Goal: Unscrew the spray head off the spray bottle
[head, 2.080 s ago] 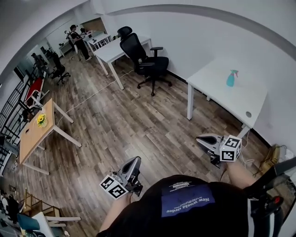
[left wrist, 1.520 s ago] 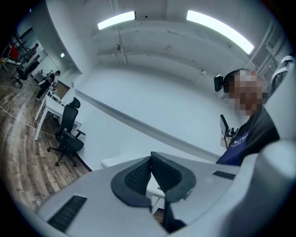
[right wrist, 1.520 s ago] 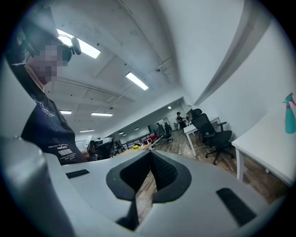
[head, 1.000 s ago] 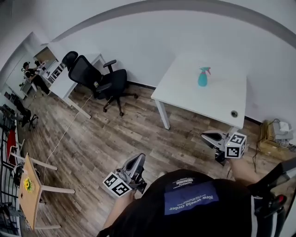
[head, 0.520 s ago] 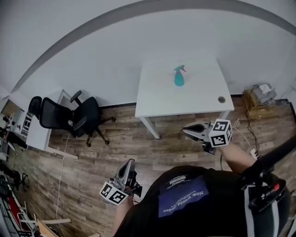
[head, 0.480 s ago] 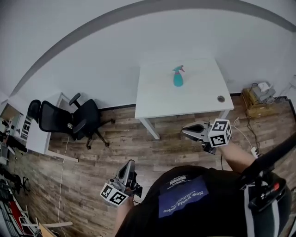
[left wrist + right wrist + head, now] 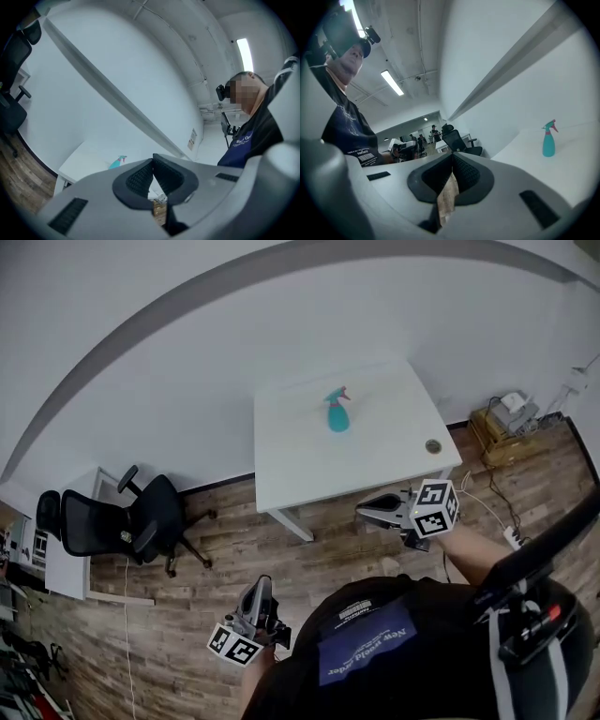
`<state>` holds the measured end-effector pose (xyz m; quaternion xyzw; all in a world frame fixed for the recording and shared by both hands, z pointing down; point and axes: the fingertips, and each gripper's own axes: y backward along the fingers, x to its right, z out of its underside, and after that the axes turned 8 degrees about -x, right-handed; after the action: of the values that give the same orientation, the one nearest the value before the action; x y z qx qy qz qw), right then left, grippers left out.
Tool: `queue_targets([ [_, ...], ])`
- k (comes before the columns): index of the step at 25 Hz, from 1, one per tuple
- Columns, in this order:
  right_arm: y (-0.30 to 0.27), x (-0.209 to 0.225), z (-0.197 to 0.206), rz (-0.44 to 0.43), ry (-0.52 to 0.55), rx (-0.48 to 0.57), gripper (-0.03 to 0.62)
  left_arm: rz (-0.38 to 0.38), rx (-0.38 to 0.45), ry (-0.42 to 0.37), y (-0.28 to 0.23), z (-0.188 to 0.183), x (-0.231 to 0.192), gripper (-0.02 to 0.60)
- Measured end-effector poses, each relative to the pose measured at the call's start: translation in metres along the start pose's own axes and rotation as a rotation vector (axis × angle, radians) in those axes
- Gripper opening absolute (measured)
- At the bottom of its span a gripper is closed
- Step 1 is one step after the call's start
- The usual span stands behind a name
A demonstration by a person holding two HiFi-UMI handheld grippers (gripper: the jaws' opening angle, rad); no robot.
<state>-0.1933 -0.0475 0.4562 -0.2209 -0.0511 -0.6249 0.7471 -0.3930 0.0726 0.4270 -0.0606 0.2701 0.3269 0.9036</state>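
On the white bench point(image 7: 375, 465) against the pale wall, the teal spray bottle point(image 7: 337, 416) stands upright and alone, toward the far half of the top. Its spray head point(image 7: 337, 396), with a touch of pink at the nozzle, sits on the neck. A small round grommet point(image 7: 432, 445) is set into the bench near its front right corner. Neither gripper is at the bottle. In the head view, the right gripper point(image 7: 362, 509) is held over the wood floor point(image 7: 216, 549) just short of the bench's near edge. Its jaws are pressed together with nothing between them, and the right gripper view shows the bottle off to the right of them, well apart. The left gripper point(image 7: 260, 583) hangs lower in the head view, close beside the person's dark shirt point(image 7: 366, 643). Its jaws too are closed on nothing, and the left gripper view shows the bottle small and distant, just left of the jaw tips. A black office chair point(image 7: 141, 526) stands on the floor to the left of the bench, and a cardboard box point(image 7: 502, 420) with small items sits by the wall on the right.
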Motion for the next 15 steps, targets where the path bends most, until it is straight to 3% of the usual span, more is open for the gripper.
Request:
queue_targets([
  [5, 0.018, 0.069, -0.011, -0.025, -0.015, 0.002, -0.003, -0.022, -0.002, -0.022, -0.070, -0.009, -0.011, 0.005],
  [15, 0.058, 0.193, -0.071, -0.112, 0.011, 0.014, -0.003, -0.066, 0.011, -0.055, -0.208, -0.032, -0.016, 0.005],
])
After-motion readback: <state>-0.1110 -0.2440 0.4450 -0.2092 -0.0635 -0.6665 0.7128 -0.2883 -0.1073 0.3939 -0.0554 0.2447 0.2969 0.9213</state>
